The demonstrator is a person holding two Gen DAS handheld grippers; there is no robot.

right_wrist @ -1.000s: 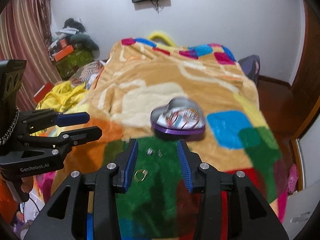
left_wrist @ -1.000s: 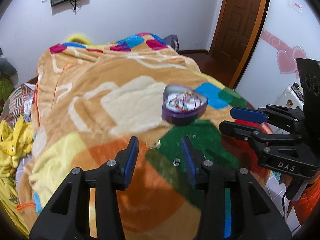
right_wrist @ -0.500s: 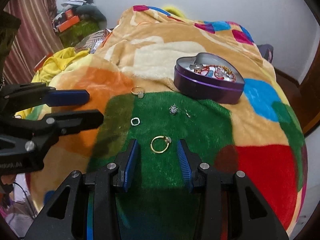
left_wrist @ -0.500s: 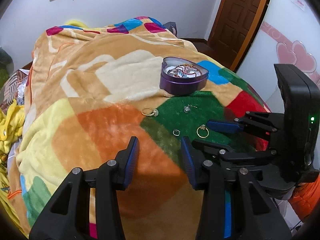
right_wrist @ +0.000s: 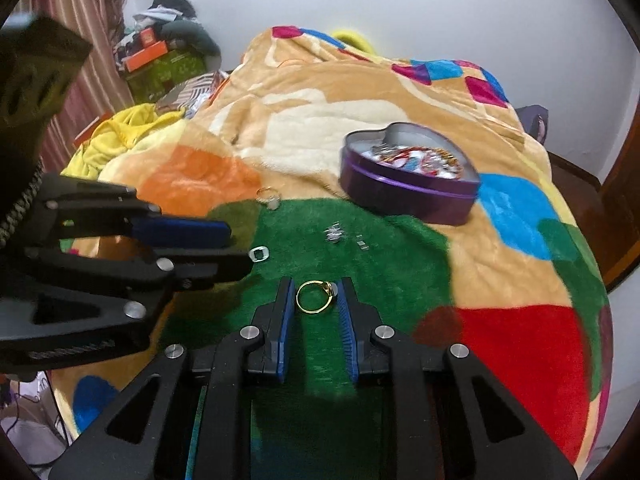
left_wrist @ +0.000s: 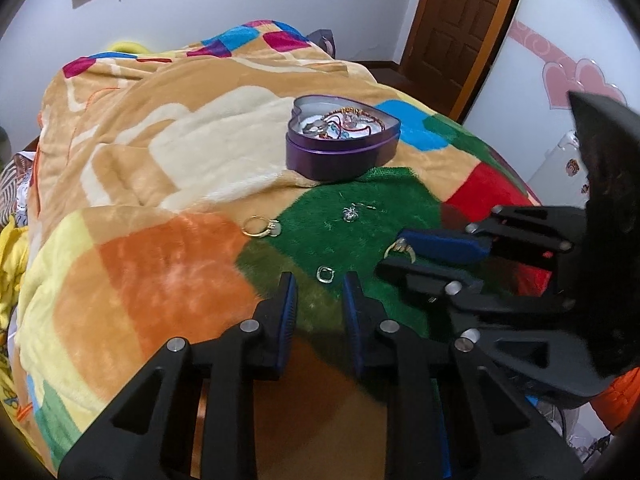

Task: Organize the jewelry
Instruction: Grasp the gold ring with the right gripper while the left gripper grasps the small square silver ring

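A purple heart-shaped tin [left_wrist: 340,160] [right_wrist: 400,196] holding jewelry stands on the patchwork blanket [left_wrist: 160,272]. Loose on the green patch lie a gold ring with a stone [left_wrist: 262,227], a silver spider-like piece [left_wrist: 351,213] and a small silver square ring [left_wrist: 325,274]. My left gripper [left_wrist: 320,284] is closing around that silver ring, and gaps show on both sides of it. My right gripper [right_wrist: 316,290] is closing on a second gold ring [right_wrist: 316,298], which fills the gap and touches both pads. Each gripper also shows in the other's view.
A yellow cloth [right_wrist: 120,128] and piled boxes [right_wrist: 160,56] lie beyond the bed's left side. A brown door [left_wrist: 452,20] stands at the back right. The blanket drops away at its red and blue edge [right_wrist: 520,344].
Both grippers came down toward the green patch and their jaws narrowed. The gold ring now sits between the right pads, and the silver ring between the left fingertips.
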